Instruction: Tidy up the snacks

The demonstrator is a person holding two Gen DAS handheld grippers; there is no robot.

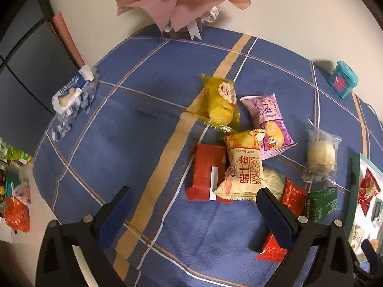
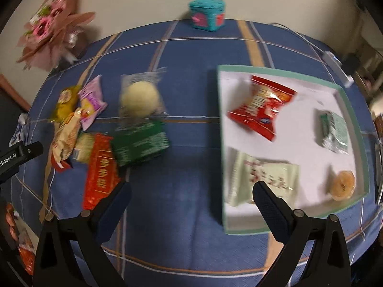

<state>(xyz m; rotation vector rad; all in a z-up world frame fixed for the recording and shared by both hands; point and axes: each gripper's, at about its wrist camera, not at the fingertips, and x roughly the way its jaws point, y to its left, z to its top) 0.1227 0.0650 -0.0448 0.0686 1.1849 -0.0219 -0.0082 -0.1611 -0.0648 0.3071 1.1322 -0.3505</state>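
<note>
now | swiss roll packet [image 1: 241, 167]: cream-orange, atop red packet [image 1: 205, 172]

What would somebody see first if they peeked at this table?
Probably the heap of bright snack packets, with the cream Swiss roll pack on top, in the middle of the blue checked tablecloth. Next comes the pink paper bouquet at the back edge, and the green-rimmed tray to the right with a red packet inside.

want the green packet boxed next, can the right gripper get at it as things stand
Probably yes. The right gripper is open and empty, and the green packet lies ahead to its left on top, overlapping the clear-wrapped pastry, red packet beside it, nothing over it.
</note>
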